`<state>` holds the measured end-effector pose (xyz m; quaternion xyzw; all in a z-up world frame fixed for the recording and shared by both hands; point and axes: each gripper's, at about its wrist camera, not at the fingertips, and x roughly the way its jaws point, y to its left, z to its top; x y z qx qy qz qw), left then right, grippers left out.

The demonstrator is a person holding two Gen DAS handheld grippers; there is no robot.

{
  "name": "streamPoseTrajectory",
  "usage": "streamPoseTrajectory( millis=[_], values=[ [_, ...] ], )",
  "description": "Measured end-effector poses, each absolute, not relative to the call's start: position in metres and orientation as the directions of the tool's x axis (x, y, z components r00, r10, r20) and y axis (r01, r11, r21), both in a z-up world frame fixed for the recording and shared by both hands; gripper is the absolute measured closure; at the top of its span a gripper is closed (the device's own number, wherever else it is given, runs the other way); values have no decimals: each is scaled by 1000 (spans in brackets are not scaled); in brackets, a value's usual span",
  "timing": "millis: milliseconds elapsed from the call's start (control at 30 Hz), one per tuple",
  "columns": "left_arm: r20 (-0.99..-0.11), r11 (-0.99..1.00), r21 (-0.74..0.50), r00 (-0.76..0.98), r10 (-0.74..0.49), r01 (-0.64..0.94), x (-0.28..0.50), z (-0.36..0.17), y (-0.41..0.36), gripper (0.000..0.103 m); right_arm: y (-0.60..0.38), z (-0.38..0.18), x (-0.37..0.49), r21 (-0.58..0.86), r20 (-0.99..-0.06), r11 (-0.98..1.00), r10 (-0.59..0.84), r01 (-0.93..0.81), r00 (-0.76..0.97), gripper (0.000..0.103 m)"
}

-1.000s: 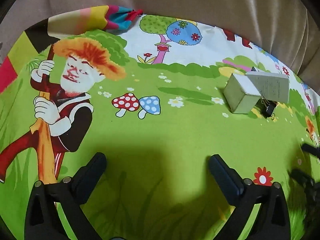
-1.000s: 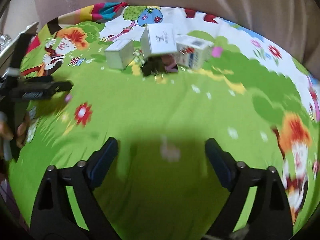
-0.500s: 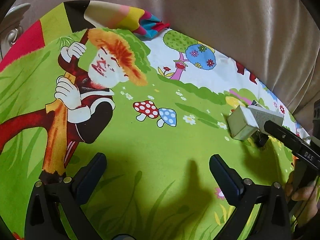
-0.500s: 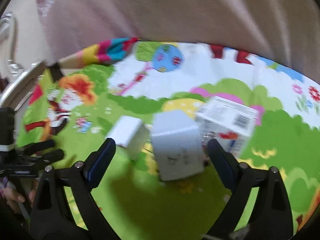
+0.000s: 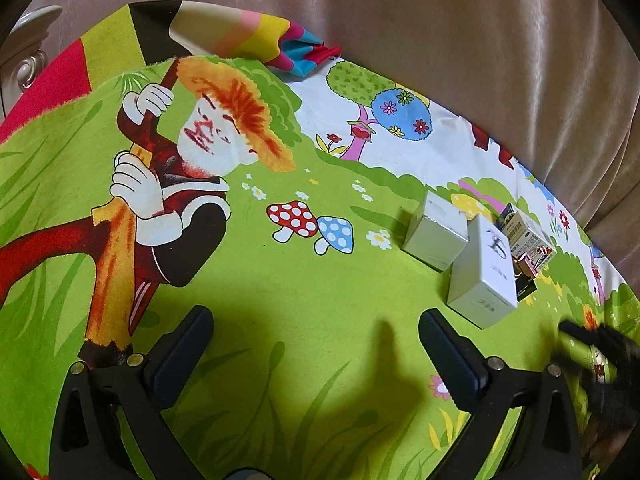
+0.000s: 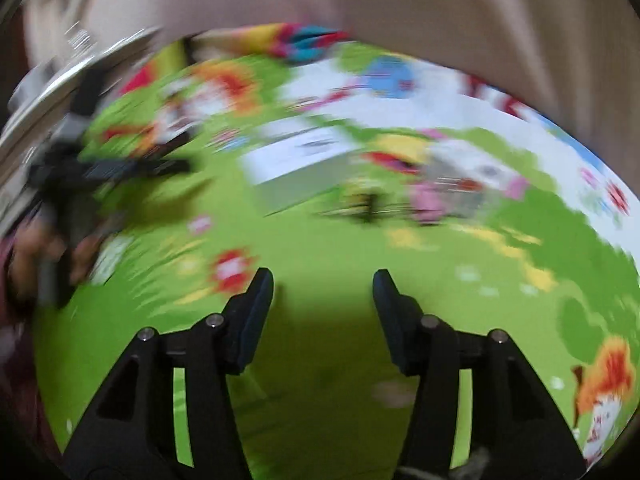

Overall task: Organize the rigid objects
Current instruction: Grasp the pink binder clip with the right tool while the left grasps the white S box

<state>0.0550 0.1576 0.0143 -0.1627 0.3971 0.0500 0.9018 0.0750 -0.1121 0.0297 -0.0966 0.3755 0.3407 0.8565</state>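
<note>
Left tool (image 5: 316,340) wide open, empty, right tool (image 6: 323,296) part-open, empty, boxes (image 5: 482,276) near cloth's (image 5: 280,280) far edge.

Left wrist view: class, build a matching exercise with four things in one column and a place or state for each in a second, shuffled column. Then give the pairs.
Things:
1. small grey box
2. tall white box
3. printed carton
4. left tongs

Place or state:
A. open, holding nothing
B. farthest right of the three boxes
C. nearest the mushroom print
D. between the other two boxes

Pairs: 1-C, 2-D, 3-B, 4-A
</note>
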Motion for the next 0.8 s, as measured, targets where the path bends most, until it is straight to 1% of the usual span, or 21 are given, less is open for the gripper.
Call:
streamPoseTrajectory(
  millis=[67, 133, 200, 233, 367, 567, 633, 733, 800],
  values=[
    [-733, 942, -253, 679, -38, -220, 55, 14, 158, 0, -130, 27, 106, 109, -730, 858, 412, -502, 546, 47],
    [-732, 942, -255, 680, -40, -220, 55, 14, 158, 0, -140, 24, 133, 181, -749, 897, 391, -403, 534, 47],
    [-730, 940, -260, 682, -43, -220, 55, 15, 158, 0, -139, 19, 148, 235, -757, 905, 399, -354, 518, 47],
    [-729, 939, -264, 683, -45, -219, 54, 15, 159, 0, -134, 17, 154, 263, -755, 898, 419, -353, 504, 48],
    [-726, 937, -271, 686, -49, -220, 54, 15, 159, 0, -113, 19, 163, 273, -740, 888, 440, -371, 509, 48],
    [-725, 936, -275, 687, -51, -220, 54, 16, 160, 0, -77, 14, 182, 95, -774, 903, 332, -419, 539, 52],
    [-723, 935, -280, 689, -55, -219, 53, 16, 161, 0, -72, 13, 183, 33, -780, 900, 295, -435, 551, 64],
    [-719, 932, -290, 693, -61, -218, 53, 17, 162, 0, -84, 14, 170, 35, -784, 889, 308, -457, 539, 64],
    [-719, 932, -289, 692, -60, -219, 53, 17, 162, 0, -105, 15, 153, 80, -780, 883, 345, -463, 522, 64]
  ],
)
